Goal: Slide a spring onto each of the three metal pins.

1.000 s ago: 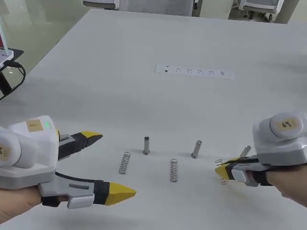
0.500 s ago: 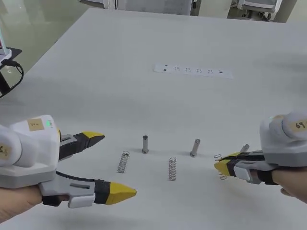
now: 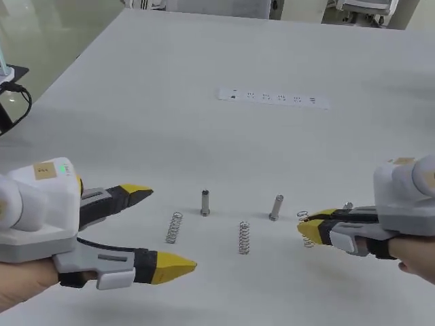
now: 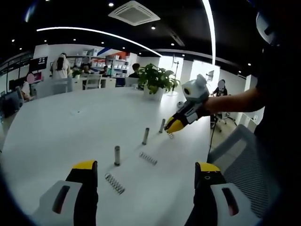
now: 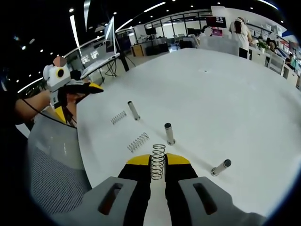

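The right claw [image 5: 158, 165] is clamping a spring [image 5: 158, 153] near the middle pin [image 5: 169, 133]; the coil's bore needs centring over that pin's tip. The left claw [image 3: 168, 227] is gaping wide, empty.

Near row crowded, beyond open
Passage is blocked by grey metal pins [image 3: 205, 202] and loose coiled wire springs [image 3: 244, 238]; white tabletop [image 3: 204, 142] beyond is seen bare.

We log this as an open-plan office: big white table [image 3: 204, 81] with a power strip [image 3: 273, 99], mesh office chair [image 5: 51, 160], ceiling air-con cassette [image 4: 134, 12], strip lights [image 4: 94, 32], potted plant [image 4: 156, 81], people [image 4: 61, 68] at desks, wall monitor [image 5: 217, 21].
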Demonstrator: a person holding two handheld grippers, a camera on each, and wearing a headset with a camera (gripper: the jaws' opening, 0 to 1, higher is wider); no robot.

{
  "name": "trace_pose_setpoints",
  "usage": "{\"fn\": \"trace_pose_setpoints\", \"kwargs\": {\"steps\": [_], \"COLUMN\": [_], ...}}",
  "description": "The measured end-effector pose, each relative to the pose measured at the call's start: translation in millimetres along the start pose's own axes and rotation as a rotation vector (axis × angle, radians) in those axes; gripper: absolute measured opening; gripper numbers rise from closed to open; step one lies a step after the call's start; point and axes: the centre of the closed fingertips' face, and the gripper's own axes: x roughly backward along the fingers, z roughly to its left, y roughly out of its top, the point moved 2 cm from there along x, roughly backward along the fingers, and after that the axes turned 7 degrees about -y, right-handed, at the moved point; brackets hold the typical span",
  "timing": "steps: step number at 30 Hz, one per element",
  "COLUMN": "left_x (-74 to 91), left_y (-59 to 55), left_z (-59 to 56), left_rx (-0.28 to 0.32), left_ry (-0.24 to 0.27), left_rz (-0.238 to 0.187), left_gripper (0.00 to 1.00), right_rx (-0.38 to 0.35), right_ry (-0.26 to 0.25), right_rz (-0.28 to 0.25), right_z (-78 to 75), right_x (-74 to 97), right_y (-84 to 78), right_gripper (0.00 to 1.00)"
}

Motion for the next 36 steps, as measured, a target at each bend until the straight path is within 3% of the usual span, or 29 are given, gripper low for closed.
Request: {"fn": "trace_pose_setpoints", "kwargs": {"steps": [12,17,20,26,33,36], "left_x": [-11.4,-15.3,-16.6,-18.9,-23.2,-25.0], "left_y": [0.7,0.5,0.5,0.9,4.0,5.8], "left_z": [-11.5,-14.1,-15.9,-15.7,-19.0,-19.4], "left_rx": [0.003,0.004,0.001,0.001,0.006,0.010], "left_ry": [-0.059,-0.076,-0.086,-0.097,-0.116,-0.124], "left_rz": [0.007,0.014,0.018,0.024,0.021,0.015], "left_gripper": [0.76,0.73,0.72,0.70,0.67,0.67], "right_rx": [0.008,0.066,0.151,0.222,0.418,0.457], "right_ry": [0.031,0.043,0.043,0.058,0.063,0.066], "right_rz": [-0.028,-0.022,-0.010,-0.003,0.039,0.051], "right_z": [8.1,11.4,14.8,24.7,34.2,38.5], "right_x": [2.6,2.4,2.1,2.8,4.3,3.8], "right_y": [9.4,9.4,11.7,19.4,22.2,20.2], "right_gripper": [0.08,0.08,0.08,0.08,0.08,0.08]}}
